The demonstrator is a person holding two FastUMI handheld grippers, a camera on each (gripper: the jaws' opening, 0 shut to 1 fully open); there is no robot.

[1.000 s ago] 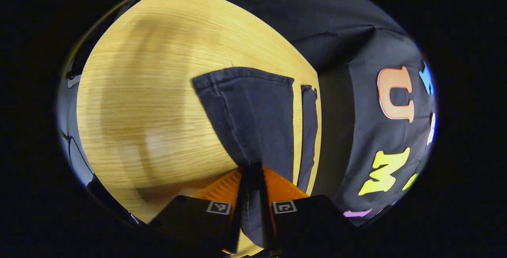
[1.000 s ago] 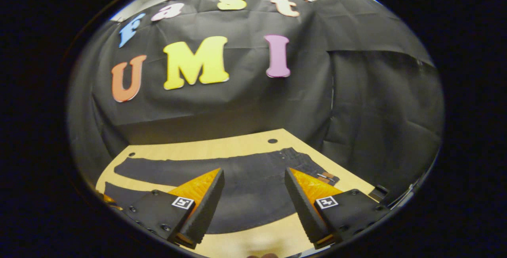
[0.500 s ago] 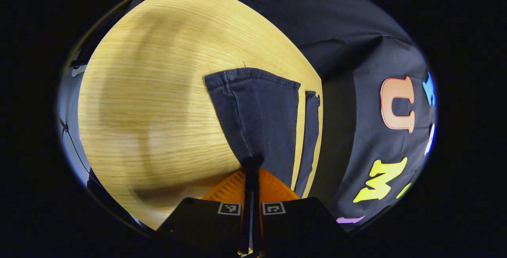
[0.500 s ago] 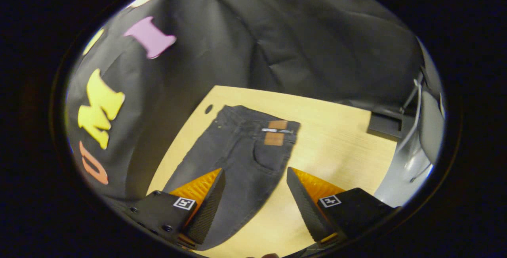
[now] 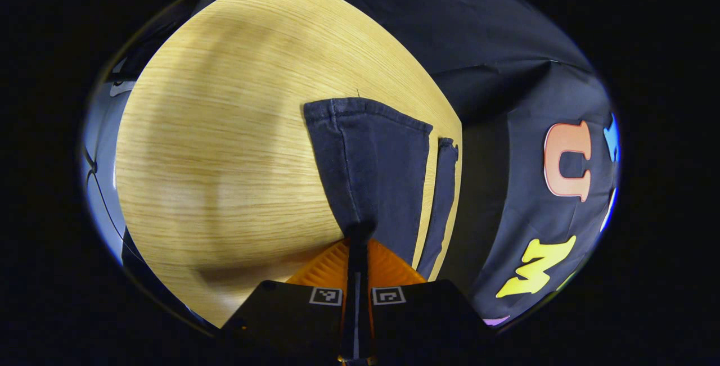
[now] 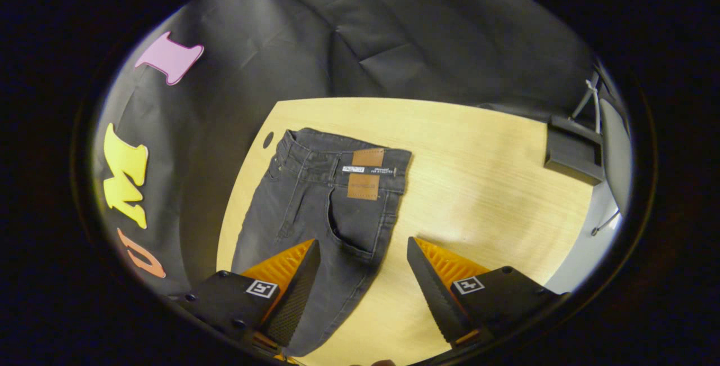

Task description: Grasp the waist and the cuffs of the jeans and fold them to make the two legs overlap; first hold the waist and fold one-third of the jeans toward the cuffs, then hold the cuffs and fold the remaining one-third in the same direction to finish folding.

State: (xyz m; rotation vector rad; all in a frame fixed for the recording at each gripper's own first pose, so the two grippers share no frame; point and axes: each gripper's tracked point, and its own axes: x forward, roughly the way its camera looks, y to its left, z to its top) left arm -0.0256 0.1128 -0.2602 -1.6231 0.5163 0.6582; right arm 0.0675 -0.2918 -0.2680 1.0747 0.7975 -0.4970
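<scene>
Dark denim jeans (image 6: pixel 326 208) spread flat on a pale wooden desk (image 6: pixel 478 186), waist toward the top of the right gripper view, brown patch on the waistband, legs running down toward the lower left of the frame. Right tool (image 6: pixel 363 281) held above the seat and thigh, pointing down along the garment toward the waist, fingers spread wide, touching nothing. Left tool (image 5: pixel 358 242) pressed together on the edge of one trouser leg, fabric pinched between the fingers at the bottom centre of the left gripper view; that leg's cuff (image 5: pixel 365 110) lying flat at frame centre. Second leg (image 5: pixel 444 191) just to the right, a thin strip of desk between the two, its outer side close to the desk's right edge. Broad bare wood at left of the left gripper view and at right of the right gripper view. Dark box (image 6: pixel 571 149) near the desk's far right corner.
</scene>
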